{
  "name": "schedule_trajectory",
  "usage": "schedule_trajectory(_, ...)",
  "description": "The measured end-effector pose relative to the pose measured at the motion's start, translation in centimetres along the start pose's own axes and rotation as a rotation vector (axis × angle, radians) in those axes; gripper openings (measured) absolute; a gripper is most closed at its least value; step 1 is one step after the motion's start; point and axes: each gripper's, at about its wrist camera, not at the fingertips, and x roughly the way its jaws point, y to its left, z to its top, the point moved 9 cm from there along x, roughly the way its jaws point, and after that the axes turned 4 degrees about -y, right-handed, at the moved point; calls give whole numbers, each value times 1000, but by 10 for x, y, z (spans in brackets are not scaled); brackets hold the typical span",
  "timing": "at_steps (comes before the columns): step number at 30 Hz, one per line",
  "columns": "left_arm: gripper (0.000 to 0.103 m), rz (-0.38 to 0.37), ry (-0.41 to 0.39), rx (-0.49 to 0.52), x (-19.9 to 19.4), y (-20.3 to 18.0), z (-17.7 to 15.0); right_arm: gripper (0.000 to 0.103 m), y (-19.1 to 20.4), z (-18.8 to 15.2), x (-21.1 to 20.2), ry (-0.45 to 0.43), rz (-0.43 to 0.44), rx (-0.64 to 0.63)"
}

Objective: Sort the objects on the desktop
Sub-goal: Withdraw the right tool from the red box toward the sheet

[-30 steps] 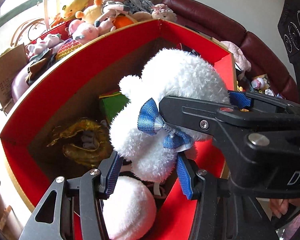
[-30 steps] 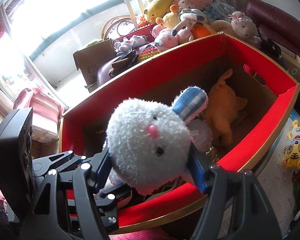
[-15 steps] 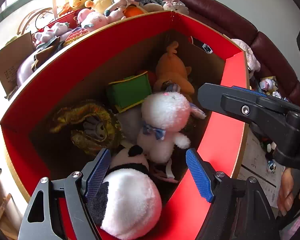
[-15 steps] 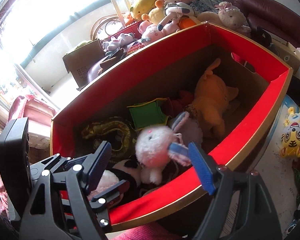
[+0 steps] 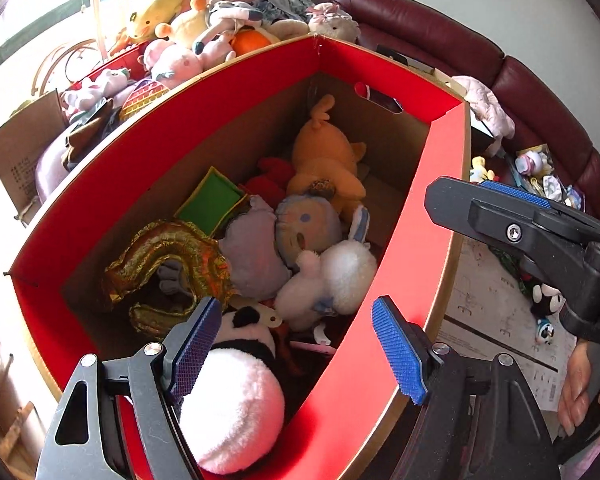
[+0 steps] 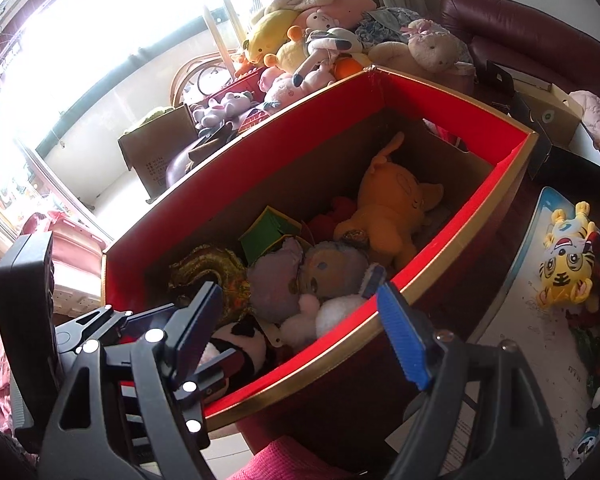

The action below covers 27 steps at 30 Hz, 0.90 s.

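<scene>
The white plush rabbit (image 5: 332, 280) with a blue bow lies inside the red cardboard box (image 5: 432, 208), against its near right wall; it also shows low in the box in the right wrist view as the rabbit (image 6: 324, 318). My left gripper (image 5: 296, 350) hangs open above the box's near corner, nothing between its blue pads, a panda plush (image 5: 236, 392) below it. My right gripper (image 6: 300, 334) is open too, held over the box's front rim (image 6: 340, 360). From the left wrist view the right gripper's body (image 5: 540, 236) crosses at the right.
In the box lie an orange plush (image 5: 324, 168), a purple-and-blue doll (image 5: 284, 236), a green block (image 5: 210, 206) and a gold foil balloon (image 5: 168, 264). Stuffed toys (image 6: 312, 48) pile up behind the box. A tiger plush (image 6: 564, 264) lies on the mat at right. A maroon sofa (image 5: 520, 92) stands behind.
Both grippers were shut on the white rabbit one second ago. They opened, and the rabbit dropped into the box and settled on its side. Both grippers have pulled back from it.
</scene>
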Motion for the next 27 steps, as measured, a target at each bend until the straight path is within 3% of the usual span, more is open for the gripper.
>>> schedule_trajectory(10, 78, -5, -37, 85, -7, -45, 10, 81, -55, -8, -41, -94, -83, 81)
schedule_trajectory(15, 78, -24, -58, 161, -10, -86, 12, 82, -92, -26, -61, -120, -115, 155)
schedule_trajectory(21, 78, -73, -59, 281, -4, -151, 5, 83, -149, -58, -90, -156, -161, 280)
schedule_trajectory(27, 78, -141, -28, 403, 21, -225, -14, 83, -223, -117, -121, -161, -259, 427)
